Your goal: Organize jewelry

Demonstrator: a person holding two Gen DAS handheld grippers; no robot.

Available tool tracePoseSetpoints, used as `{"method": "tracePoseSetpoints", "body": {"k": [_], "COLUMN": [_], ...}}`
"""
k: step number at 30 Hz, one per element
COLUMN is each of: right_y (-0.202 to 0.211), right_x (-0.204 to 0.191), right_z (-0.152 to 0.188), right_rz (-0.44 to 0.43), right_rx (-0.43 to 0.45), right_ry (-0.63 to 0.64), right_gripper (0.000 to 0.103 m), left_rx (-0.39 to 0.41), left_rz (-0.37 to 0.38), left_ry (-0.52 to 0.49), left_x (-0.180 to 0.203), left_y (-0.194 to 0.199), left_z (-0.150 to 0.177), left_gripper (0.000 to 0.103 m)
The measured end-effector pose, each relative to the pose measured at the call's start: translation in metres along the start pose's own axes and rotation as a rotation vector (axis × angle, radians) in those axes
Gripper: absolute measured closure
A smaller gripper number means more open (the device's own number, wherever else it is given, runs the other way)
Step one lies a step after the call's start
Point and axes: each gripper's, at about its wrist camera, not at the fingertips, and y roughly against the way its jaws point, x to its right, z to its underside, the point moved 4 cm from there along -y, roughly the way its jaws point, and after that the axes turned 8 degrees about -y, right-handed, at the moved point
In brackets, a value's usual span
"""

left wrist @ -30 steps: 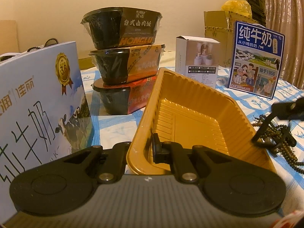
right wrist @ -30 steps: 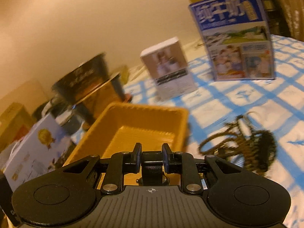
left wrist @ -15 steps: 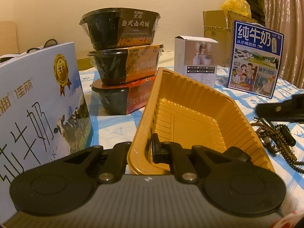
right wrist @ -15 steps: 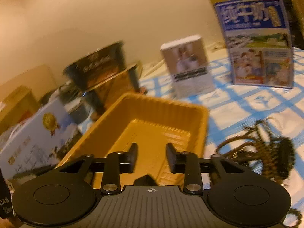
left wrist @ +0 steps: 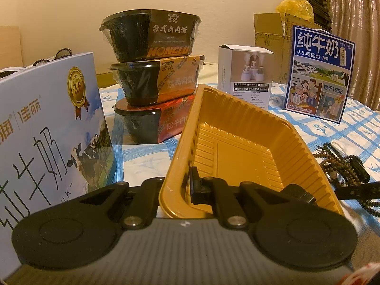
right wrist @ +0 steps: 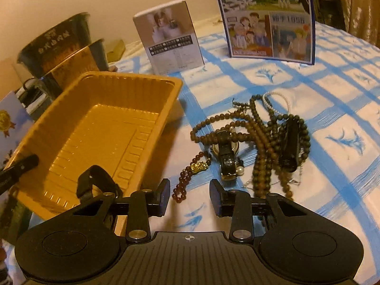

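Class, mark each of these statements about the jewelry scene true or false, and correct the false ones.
1. The left gripper is shut on the near rim of the tray. True.
2. The right gripper is clamped on a bead string. False: its jaws stand apart with only tablecloth between them, short of the jewelry pile.
3. The bead strings already lie in the tray. False: they lie tangled on the cloth beside it; only a black strap shows at the tray's near end.
4. Three food bowls are stacked behind the tray. True.
5. The milk carton lies flat. False: it stands upright.
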Motion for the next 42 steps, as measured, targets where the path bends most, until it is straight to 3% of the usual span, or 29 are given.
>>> {"method": "tracePoseSetpoints", "body": {"k": [11,25,33,36,38,42], "right_y": [-0.034,-0.041,-0.046,-0.046,-0.043,-0.036], "right_x": [-0.006,0.002,-0.009,-0.01,-0.006,0.0], "right_z": [-0.006,-0.016,-0.014,-0.012,-0.012,-0.01], "right_rz": [0.077,0.004,0.026,0.055,0.055,0.041], "right_rx": [0.02,-0.024,-0.067,-0.063,-0.067,-0.062], "right_ry": [0.009,0.041,0.212,0.257,0.248,0.23], "right_gripper": [0.066,0.066,0.067,0.078,0.092,0.094], "left_rx": [-0.001,-0.002,-0.005,-0.005,-0.003,-0.002], "left_rz": [0.001,0.0,0.0,-0.001,-0.002,-0.002], "left_ry": [0.002,0.004,0.004,0.006,0.004,0.003], "left_x": [-0.002,-0.003,-0.003,-0.003,-0.003,-0.002], "left_y": [-0.001,-0.003,-0.003,-0.003,-0.003,-0.002], "left_z": [0.0,0.0,0.001,0.001,0.0,0.001], "left_gripper": [0.095,0.095,0.094,0.094,0.095,0.095]}}
